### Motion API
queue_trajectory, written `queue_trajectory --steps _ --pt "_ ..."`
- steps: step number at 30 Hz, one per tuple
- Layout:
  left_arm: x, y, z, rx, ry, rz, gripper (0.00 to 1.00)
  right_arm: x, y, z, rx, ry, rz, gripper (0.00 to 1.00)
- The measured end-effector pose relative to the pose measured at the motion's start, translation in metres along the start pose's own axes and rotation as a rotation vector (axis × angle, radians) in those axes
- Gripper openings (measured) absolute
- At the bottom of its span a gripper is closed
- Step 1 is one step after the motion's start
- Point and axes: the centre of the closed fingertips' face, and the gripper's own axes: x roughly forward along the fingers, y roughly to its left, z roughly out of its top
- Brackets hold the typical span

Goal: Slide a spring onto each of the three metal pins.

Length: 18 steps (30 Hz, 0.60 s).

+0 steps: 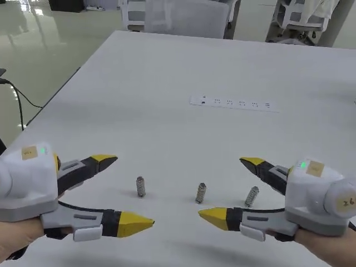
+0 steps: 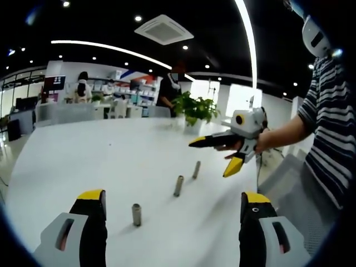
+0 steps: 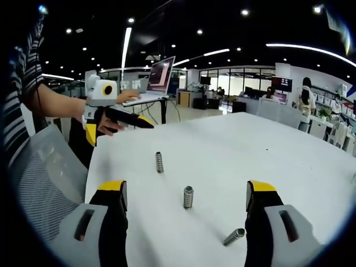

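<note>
Three small metal springs stand in a row on the white table (image 1: 167, 122): the left spring (image 1: 141, 187), the middle spring (image 1: 201, 192) and the right spring (image 1: 252, 196), which leans over. I cannot tell whether a pin is inside any of them. My left gripper (image 1: 125, 192) is open just left of the row, its jaws wide apart and holding nothing. On the other side, my right gripper (image 1: 225, 188) is open too, with the leaning spring (image 3: 234, 237) close by its lower jaw. The row (image 2: 178, 185) runs between the two grippers.
A white power strip (image 1: 233, 103) lies further back on the table. Office chairs (image 1: 183, 16) stand at the far edge. The table's left edge (image 1: 55, 94) drops to the floor, where a cable runs. A laptop (image 3: 158, 78) sits beyond the left gripper (image 3: 119, 130).
</note>
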Motion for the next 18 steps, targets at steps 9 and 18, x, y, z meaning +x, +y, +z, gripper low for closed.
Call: queue_trajectory --steps 9,18 --pt "-0.003 0.002 0.004 0.003 -0.009 0.024 0.98 -0.036 -0.016 -0.014 0.051 -0.006 -0.090 0.97" --pt "-0.008 0.003 0.007 0.009 -0.020 0.044 0.98 -0.058 -0.024 -0.029 0.094 0.020 -0.143 0.98"
